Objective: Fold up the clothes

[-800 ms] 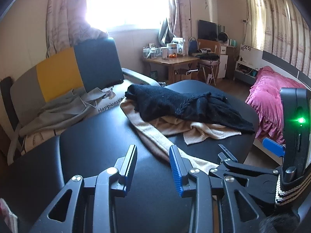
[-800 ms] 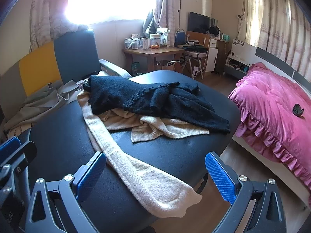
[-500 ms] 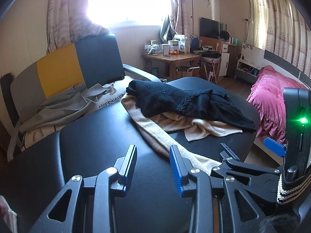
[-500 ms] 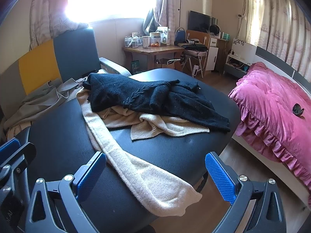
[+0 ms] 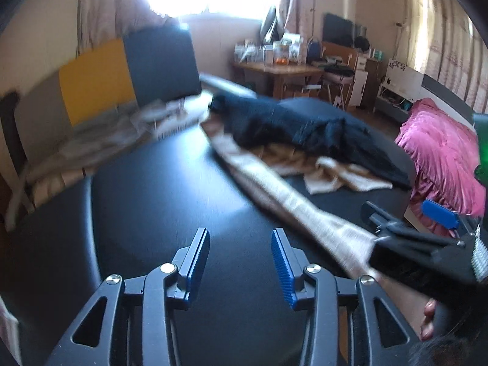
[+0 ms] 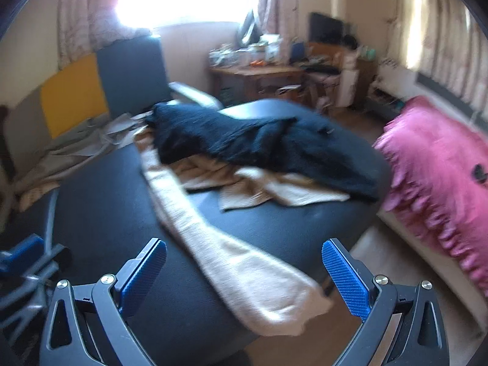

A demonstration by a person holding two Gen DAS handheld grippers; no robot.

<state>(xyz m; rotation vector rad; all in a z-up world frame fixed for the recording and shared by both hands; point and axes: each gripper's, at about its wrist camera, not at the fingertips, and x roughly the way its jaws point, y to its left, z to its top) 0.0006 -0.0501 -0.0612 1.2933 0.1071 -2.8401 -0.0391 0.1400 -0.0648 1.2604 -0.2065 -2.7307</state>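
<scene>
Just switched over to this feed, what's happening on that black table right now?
Folding has not started. A person holds a gripper in each hand over the black table; both the left gripper and the right gripper are open and empty. A black sweater lies heaped on a beige sweater, whose long sleeve trails toward the near edge, between the right gripper's fingers but ungripped. Both views are motion-blurred.

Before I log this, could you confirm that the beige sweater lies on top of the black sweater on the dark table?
Not quite: the black sweater lies on top of the beige sweater on the dark table, as the right wrist view shows.
</scene>
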